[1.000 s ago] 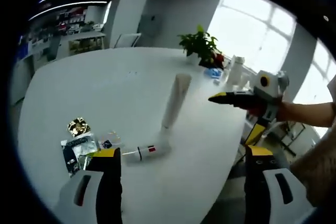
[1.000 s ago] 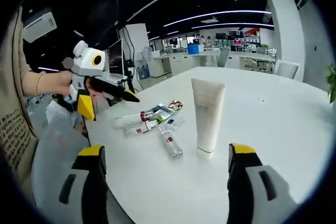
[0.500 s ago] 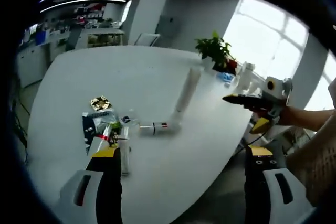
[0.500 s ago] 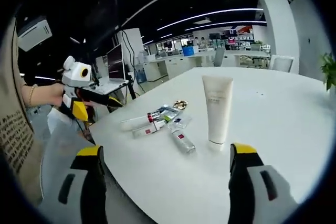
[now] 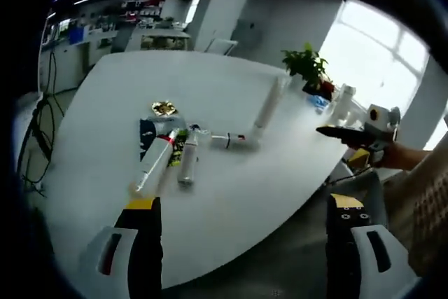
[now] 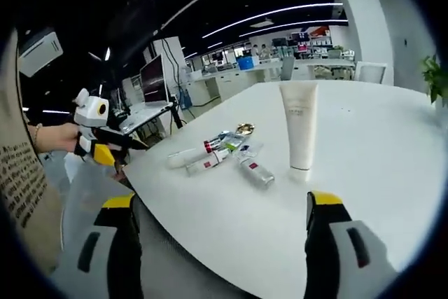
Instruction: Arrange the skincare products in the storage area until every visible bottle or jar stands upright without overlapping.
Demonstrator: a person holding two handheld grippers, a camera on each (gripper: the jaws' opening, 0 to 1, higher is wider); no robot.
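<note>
Labels on the products are too small and blurred to read in either view, and the flat sachets (image 5: 150, 136) under the lying bottles are partly covered, so their count is unclear. The small gold item (image 5: 163, 108) beside them is hard to make out.

White tube (image 6: 299, 124) stands upright on its cap on the white desk (image 6: 392, 173), apart from the rest. Three slim bottles lie on their sides near the desk edge: a long bottle with a red band (image 5: 154, 164), a shorter white one (image 5: 187, 167) just beside it, and a clear one with a red label (image 6: 254, 171) nearer the tube.

Left tool (image 5: 241, 208): jaws apart, empty, held off the desk edge. Right tool (image 6: 220, 204): jaws apart, empty, also clear of the products.
</note>
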